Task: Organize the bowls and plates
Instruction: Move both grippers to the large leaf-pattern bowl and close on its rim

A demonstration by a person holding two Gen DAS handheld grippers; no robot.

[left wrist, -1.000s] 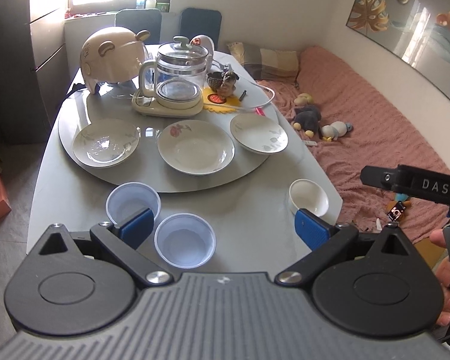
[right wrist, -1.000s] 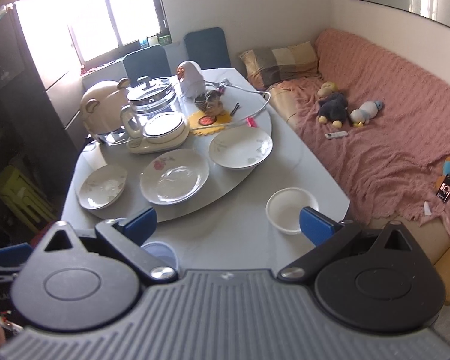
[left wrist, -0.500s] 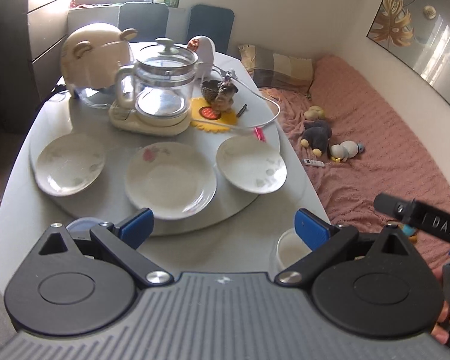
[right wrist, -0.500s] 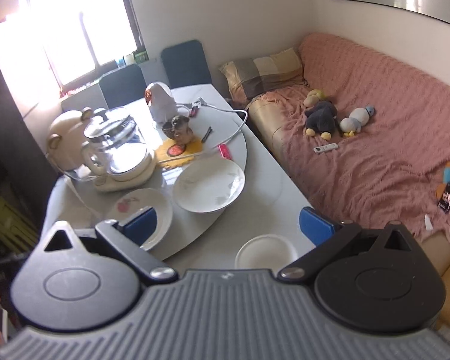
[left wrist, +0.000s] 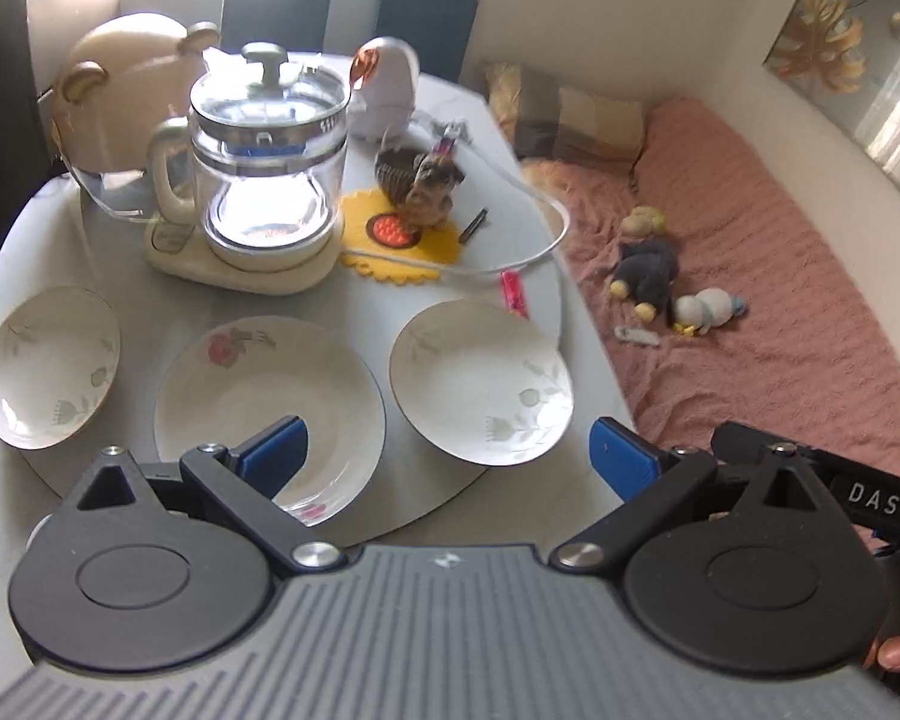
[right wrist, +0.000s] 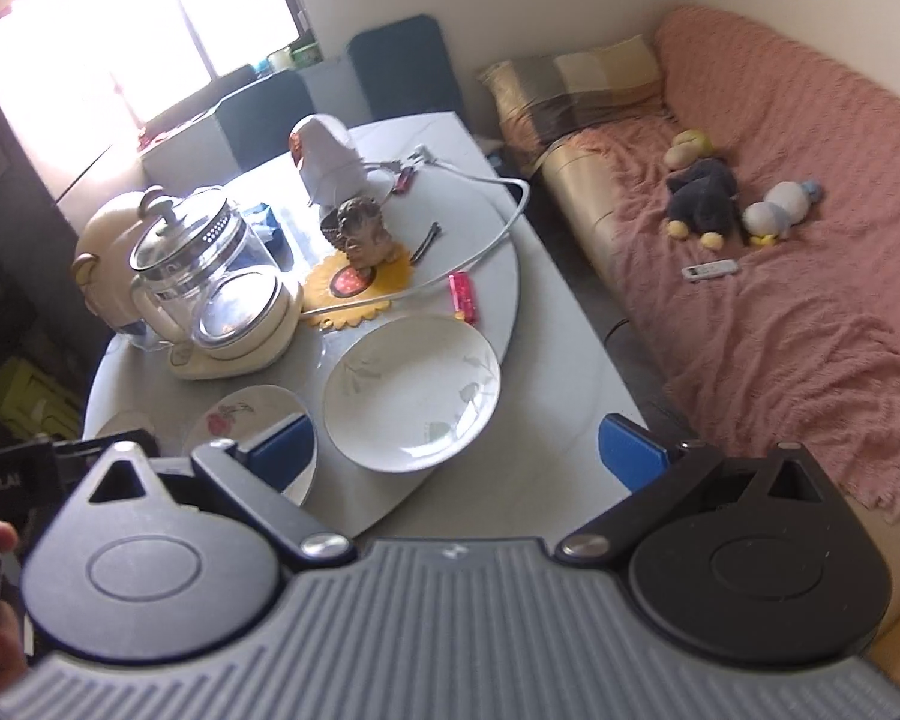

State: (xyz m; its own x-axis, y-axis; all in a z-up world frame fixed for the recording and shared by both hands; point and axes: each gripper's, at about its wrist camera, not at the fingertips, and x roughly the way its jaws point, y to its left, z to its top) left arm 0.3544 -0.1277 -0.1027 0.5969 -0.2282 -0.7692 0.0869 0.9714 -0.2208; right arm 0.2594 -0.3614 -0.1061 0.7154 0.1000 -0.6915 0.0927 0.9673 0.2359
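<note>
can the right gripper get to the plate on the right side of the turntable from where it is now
Probably yes. The right gripper is open and empty, and the right plate lies just ahead between its fingers with nothing over it. The pink lighter sits beyond the far rim.

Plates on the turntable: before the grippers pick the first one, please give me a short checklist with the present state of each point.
1. Left hand-held gripper open and holding nothing: ok.
2. Right hand-held gripper open and holding nothing: ok.
3. Three plates lie apart, not stacked: the rose plate in the middle, the left leaf plate, the right leaf plate: ok.
4. Plates bare of food: ok.
5. White cable and pink lighter clear of the right leaf plate: cable ok, lighter close to its rim.
6. Bowls in view: not ok.
</note>
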